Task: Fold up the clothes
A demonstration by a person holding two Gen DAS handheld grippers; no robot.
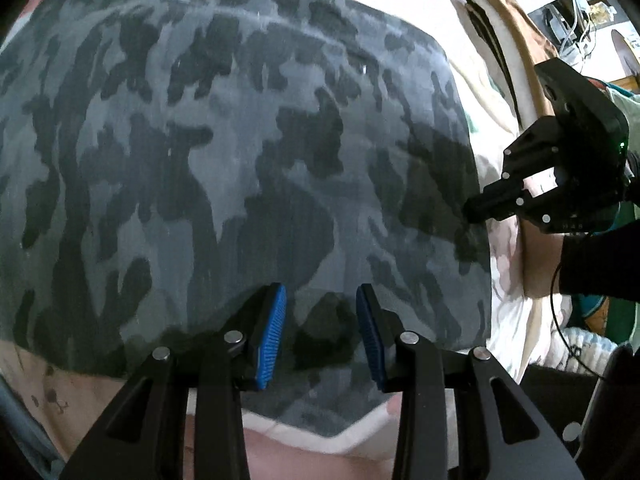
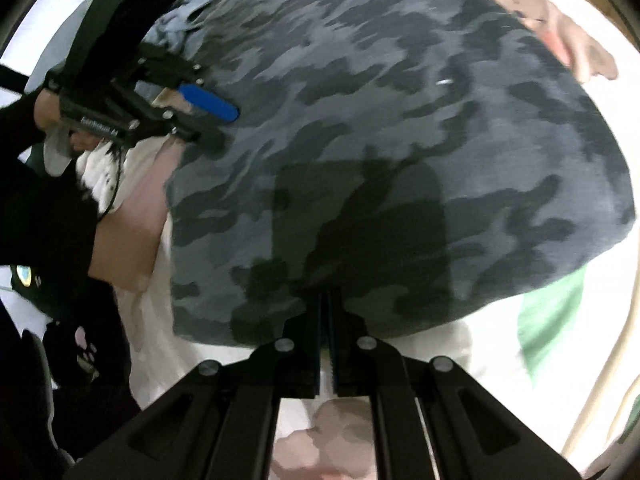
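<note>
Left gripper (image 1: 321, 330) part-open over blurred camouflage garment (image 1: 240, 160); right gripper (image 2: 327, 336) closed (grip on cloth unclear).

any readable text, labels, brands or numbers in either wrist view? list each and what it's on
No text can be read for certain.
Right gripper body, left wrist view: small pale marks near its lower edge, too small to read.
Left gripper body, right wrist view: a strip of pale lettering, blurred, unreadable.
Camouflage garment: pattern only, no print or tag showing.
Bedsheet: printed shapes only, no words.
</note>
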